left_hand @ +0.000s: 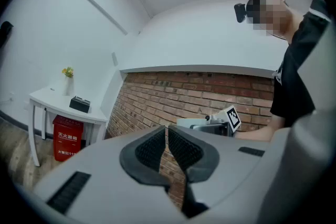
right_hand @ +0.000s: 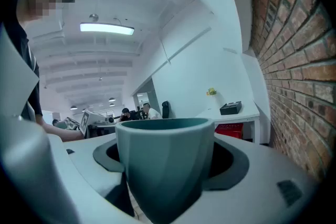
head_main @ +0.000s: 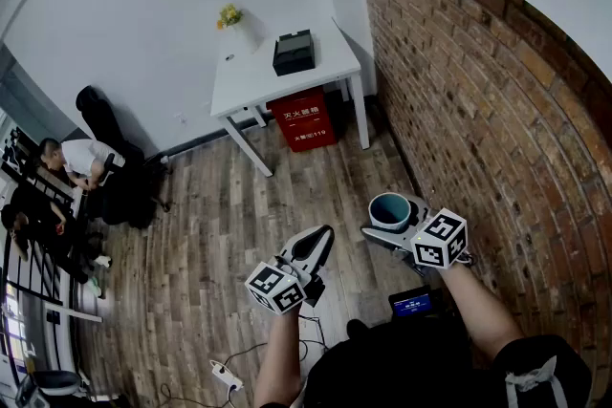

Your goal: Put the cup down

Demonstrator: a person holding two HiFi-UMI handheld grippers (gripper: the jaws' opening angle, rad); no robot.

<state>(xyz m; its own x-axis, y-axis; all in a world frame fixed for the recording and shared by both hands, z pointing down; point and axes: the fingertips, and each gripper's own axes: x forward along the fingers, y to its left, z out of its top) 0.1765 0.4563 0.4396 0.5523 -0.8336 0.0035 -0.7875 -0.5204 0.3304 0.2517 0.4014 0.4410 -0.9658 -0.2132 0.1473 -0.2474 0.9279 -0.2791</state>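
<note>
A teal cup (right_hand: pixel 165 162) stands upright between the jaws of my right gripper (right_hand: pixel 167 157), whose pads press on both its sides. In the head view the same cup (head_main: pixel 390 210) is held high over the wooden floor near the brick wall, in my right gripper (head_main: pixel 394 223). My left gripper (head_main: pixel 316 248) is lower and to the left, shut with nothing in it. In the left gripper view its ribbed pads (left_hand: pixel 152 147) meet at the left gripper (left_hand: pixel 167 145) centre.
A white table (head_main: pixel 263 79) stands far ahead against the white wall, with a black box (head_main: pixel 294 52) and a small flower vase (head_main: pixel 233 22) on it. A red box (head_main: pixel 302 119) sits beneath. The brick wall (head_main: pixel 478 100) runs along the right. People sit at far left.
</note>
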